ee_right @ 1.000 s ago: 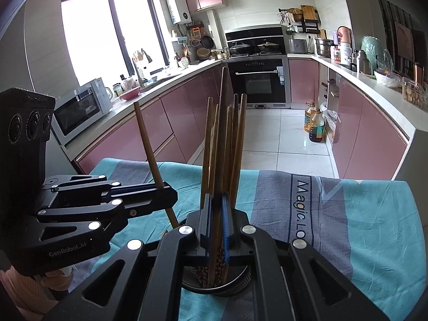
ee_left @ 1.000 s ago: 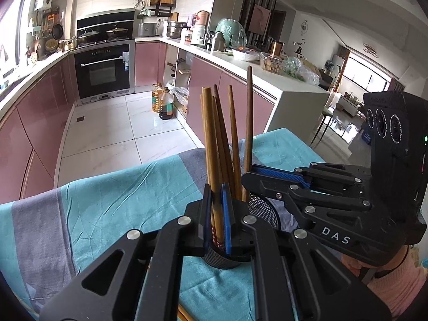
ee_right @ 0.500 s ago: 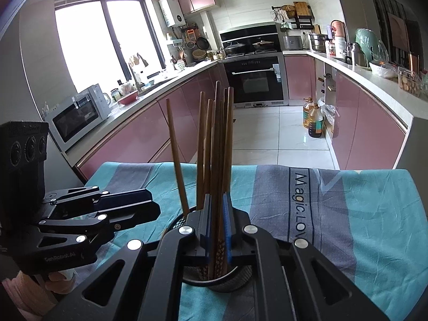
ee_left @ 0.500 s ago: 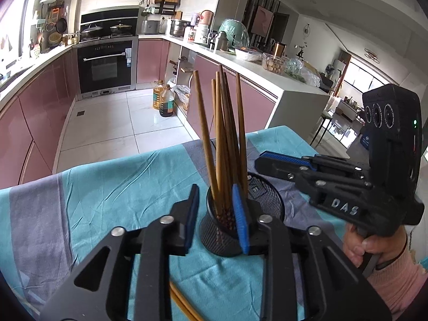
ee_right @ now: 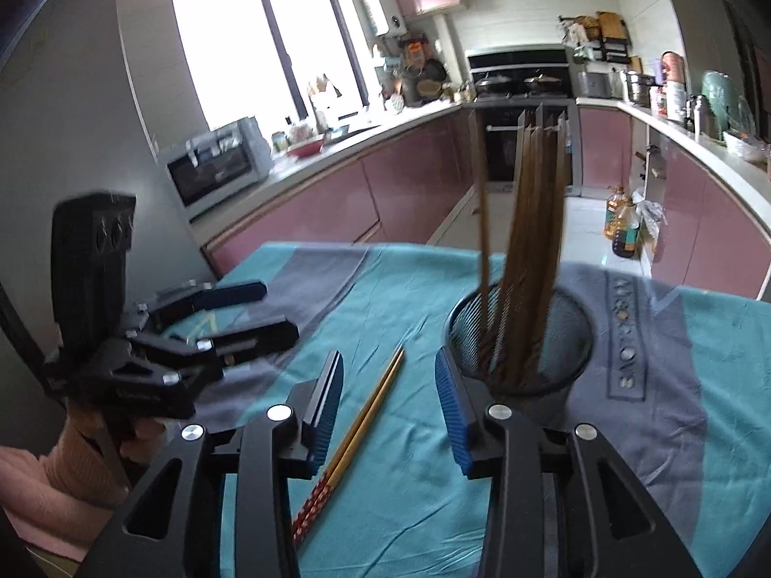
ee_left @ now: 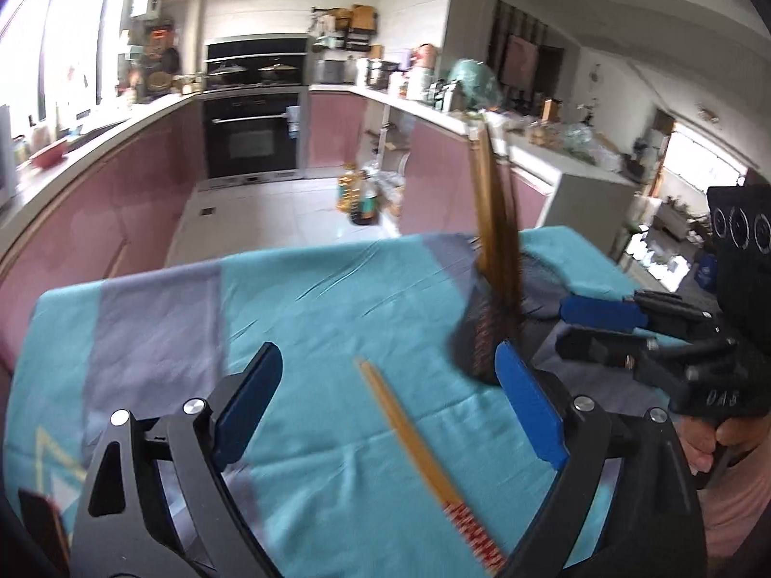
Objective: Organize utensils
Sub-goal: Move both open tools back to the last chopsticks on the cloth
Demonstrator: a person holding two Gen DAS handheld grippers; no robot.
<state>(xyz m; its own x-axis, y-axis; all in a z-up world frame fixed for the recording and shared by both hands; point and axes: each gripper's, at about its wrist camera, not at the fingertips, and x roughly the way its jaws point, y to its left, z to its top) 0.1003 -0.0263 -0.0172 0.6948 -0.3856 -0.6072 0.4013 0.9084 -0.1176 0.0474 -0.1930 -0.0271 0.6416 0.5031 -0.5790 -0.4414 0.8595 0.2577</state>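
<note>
A black mesh cup point(ee_right: 523, 342) stands on the teal cloth and holds several brown chopsticks point(ee_right: 532, 221); in the left wrist view the cup point(ee_left: 482, 332) is blurred, at the right. A light wooden chopstick pair with red ends point(ee_right: 359, 426) lies flat on the cloth left of the cup, also in the left wrist view point(ee_left: 419, 457). My left gripper point(ee_left: 385, 414) is open and empty over the loose pair. My right gripper point(ee_right: 388, 409) is open and empty, its right finger beside the cup.
The table is covered by a teal and grey cloth point(ee_right: 650, 414). Its far edge drops to the kitchen floor point(ee_left: 270, 212). Pink cabinets and counters ring the room. A dark object point(ee_left: 38, 520) lies at the left near corner.
Both grippers opened, let go of the chopsticks in the cup and drew back. The left gripper swung left, so the cup now sits at its right.
</note>
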